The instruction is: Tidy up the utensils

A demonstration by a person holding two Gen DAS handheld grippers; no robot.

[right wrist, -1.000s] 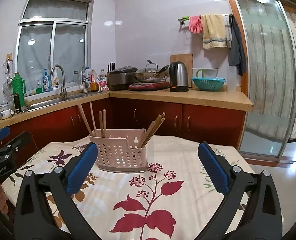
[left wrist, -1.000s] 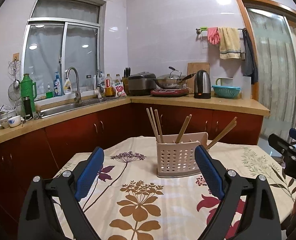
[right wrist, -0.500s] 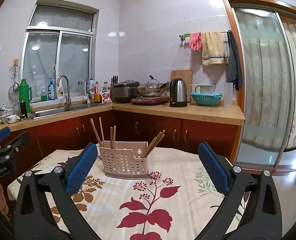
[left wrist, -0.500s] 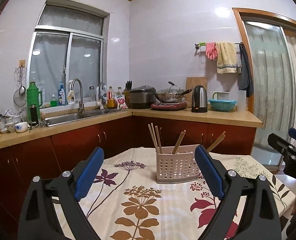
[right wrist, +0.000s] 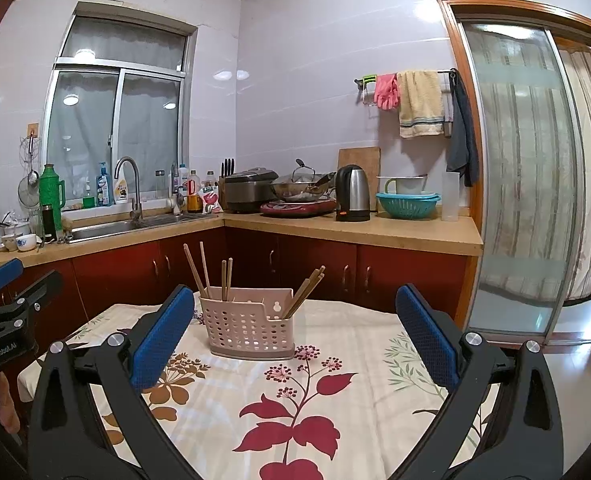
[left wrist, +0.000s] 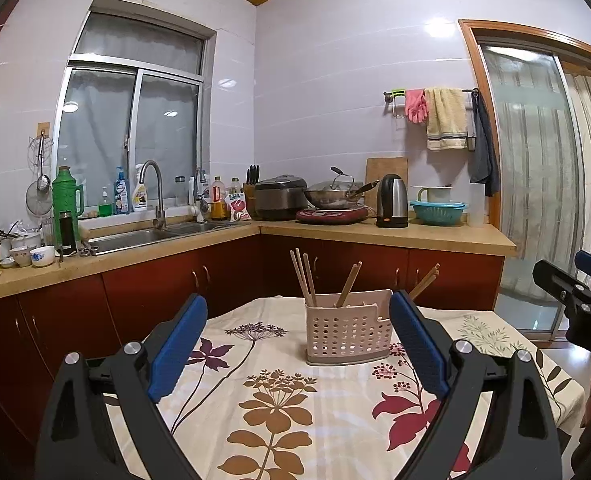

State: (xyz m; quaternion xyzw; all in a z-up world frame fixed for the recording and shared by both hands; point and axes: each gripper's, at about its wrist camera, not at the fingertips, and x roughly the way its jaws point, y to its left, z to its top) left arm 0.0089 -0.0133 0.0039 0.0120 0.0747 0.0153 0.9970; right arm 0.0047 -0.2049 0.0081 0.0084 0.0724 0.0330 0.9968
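A pink perforated caddy is seen standing upright on the flowered tablecloth, toward the far side of the table, with wooden chopsticks leaning out of its compartments in loose groups: one group at the left end, one near the middle, one slanting out at the right end; from the right wrist view the same three groups can be made out, though which compartment each sits in cannot be told exactly. The left gripper is held wide open and empty above the near part of the cloth, well apart from the caddy; the right gripper is likewise spread wide with nothing between its pads, also short of the caddy. No loose utensil is to be seen on the cloth; the step in hand is therefore judged to be either the very start or the close of the sorting. If regrouping is intended, an advance toward the caddy would be called for, with the jaws narrowed around a single group near its upper ends, the caddy being light and likely to tip or slide unless steadied by the other gripper.
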